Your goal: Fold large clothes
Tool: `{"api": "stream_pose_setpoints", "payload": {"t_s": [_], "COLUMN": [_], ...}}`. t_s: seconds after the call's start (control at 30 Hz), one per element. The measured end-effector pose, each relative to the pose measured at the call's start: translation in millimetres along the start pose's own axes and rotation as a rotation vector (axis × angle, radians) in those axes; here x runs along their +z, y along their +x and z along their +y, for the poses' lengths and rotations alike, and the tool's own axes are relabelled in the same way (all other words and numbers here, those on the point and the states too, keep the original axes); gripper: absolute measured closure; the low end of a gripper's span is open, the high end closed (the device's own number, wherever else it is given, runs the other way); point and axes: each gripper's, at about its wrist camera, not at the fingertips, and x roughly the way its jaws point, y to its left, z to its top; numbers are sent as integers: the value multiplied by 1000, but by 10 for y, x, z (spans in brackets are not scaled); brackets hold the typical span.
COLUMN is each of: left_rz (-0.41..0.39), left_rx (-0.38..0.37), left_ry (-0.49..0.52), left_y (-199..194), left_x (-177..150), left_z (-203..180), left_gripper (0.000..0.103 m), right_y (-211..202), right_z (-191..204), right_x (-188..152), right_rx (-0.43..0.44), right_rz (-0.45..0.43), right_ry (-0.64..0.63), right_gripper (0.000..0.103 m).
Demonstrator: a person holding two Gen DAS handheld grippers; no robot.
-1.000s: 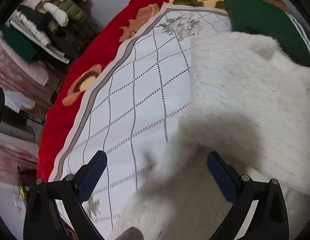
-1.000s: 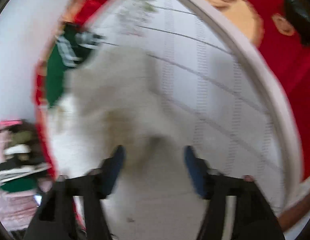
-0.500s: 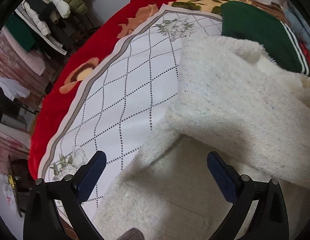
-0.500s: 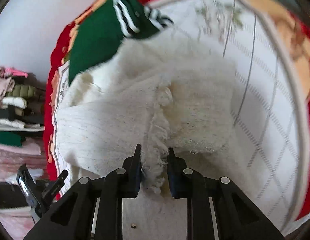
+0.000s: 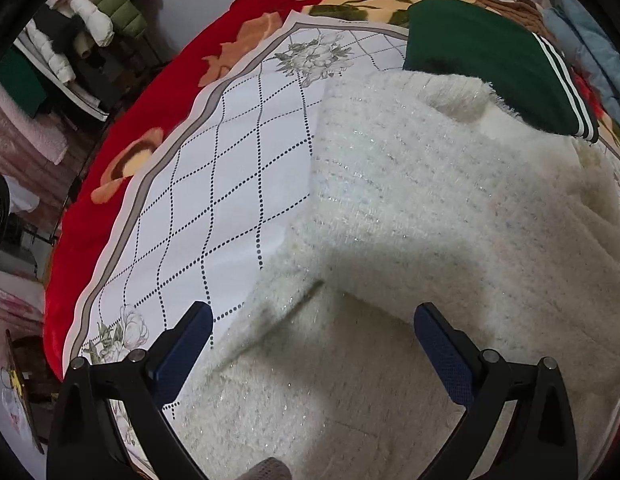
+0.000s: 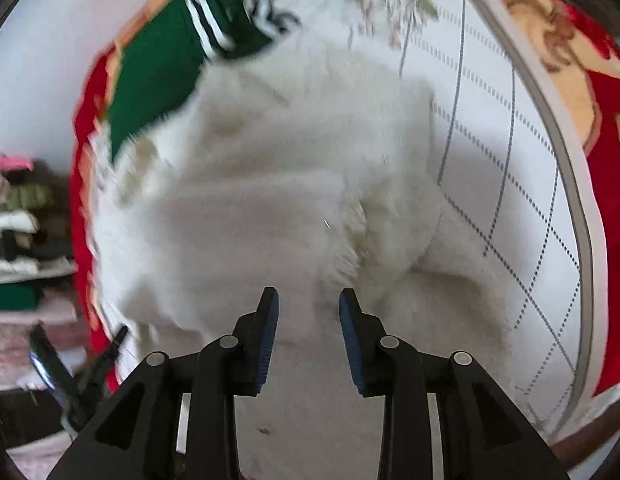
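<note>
Blue rubber pads line the two black fingers of the right gripper [image 6: 308, 300], which points steeply down at a fluffy white sweater [image 6: 277, 184]. Its jaws have just been opening again after pinching the sweater's fringed edge; they now stand partly apart with nothing pressed between them, the knit lying below the gap. The right wrist view is blurred.

Blue pads also face each other on the left gripper [image 5: 312, 322], whose jaws are spread wide and released, gripping nothing. Between and beyond its fingers lies the same white sweater [image 5: 430, 208], thick and fuzzy with small glints of sparkle. One part of it is folded over the rest, making a raised layer with a straight edge on the left and a shadow beneath its near edge.

The sweater rests on a white cloth [image 5: 213, 184] printed with dotted diamond lines, grey flower corners and a grey border. That cloth lies over a red blanket [image 5: 121, 128] with orange and yellow flowers. At the sweater's far side, touching its fringe, is a dark green garment [image 5: 482, 64] with white stripes along one edge. Further left, past the blanket's edge, are shelves of stacked clothes [image 5: 85, 32] against a pale wall.
</note>
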Motion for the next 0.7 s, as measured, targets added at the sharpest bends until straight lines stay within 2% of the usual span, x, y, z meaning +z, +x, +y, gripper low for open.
{"api": "stream_pose_setpoints", "payload": {"t_s": [0.03,0.07,0.13,0.17,0.2,0.23,0.33,0.43,0.53,0.63,0.7], "left_rz": [1,5,21,25,22,14,-15,-38,-55,-93,-73], "left_rx": [1,3,2,-3,-4,-5,-4,-24,-31,-3,46], "left_ry": [0,0,-6,-14,-20,-21,-21,-25,-33,-56,-52], "left_y": [11,29,64,64,45,15,-80,-164,-159,-46,232], "left_x": [-2,-3,8,20,38,55,110,196,350,568,703], "left_z": [1,2,6,17,31,42,76,94,87,85,64], "left_gripper": [0,0,0,0,0,0,0,0,0,0,0], "right_y": [13,82,339,557,667,709,475,34,-186,24,295], "right_z": [9,11,1,-30,-20,22,331,563,643,522,370], "right_x": [24,67,166,229,249,250,192,107,176,449,616], "right_rx": [9,-2,-37,-65,-69,-73,-143,-139,-154,-199,-203], "right_rz": [-28,-46,-35,12,31,36,-61,-179,-259,-233,-136], "right_ry": [0,2,4,9,13,7,-129,-213,-259,-234,-195], "right_gripper": [45,25,22,42,92,91,91,91,91,91,88]}}
